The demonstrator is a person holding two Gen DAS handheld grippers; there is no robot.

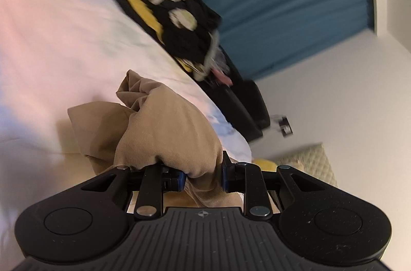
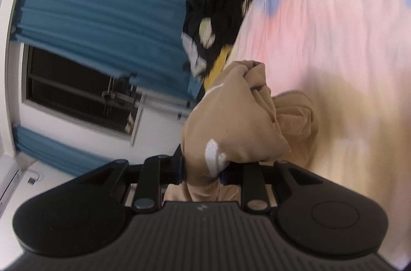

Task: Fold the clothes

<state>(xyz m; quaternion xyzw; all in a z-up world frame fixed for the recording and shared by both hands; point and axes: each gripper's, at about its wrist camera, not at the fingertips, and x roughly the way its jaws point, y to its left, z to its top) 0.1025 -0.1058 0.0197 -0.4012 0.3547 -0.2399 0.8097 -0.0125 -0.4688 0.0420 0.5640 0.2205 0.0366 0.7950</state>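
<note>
The left tongs (image 1: 203,174) are clamped on a bunched fold of a tan garment (image 1: 164,122), and the right tongs (image 2: 201,169) are clamped on another bunch of the same tan cloth, near a white printed mark (image 2: 214,158). In both views the cloth balloons out just past the jaws in a thick wad, with the rest trailing down toward the bed sheet (image 1: 51,52), pale with pink and blue patches.

The risk, as I judge it, is that each grip holds several layers and not one clean edge. When the garment is spread, hidden layers could stay tucked in and the fold would come out crooked. A thick wad can also slip from the pads if it is shaken hard. Both pictures are blurred, so I cannot tell which part of the garment each side holds.

A heap of dark clothes (image 1: 179,22) with yellow and white patches sits at the far edge of the bed, in front of a blue curtain (image 1: 282,1); a swinging hem could catch it. The near and middle sheet looks bare, which leaves room to lay the garment flat. The right view also shows a window (image 2: 77,96) beyond the bed.
</note>
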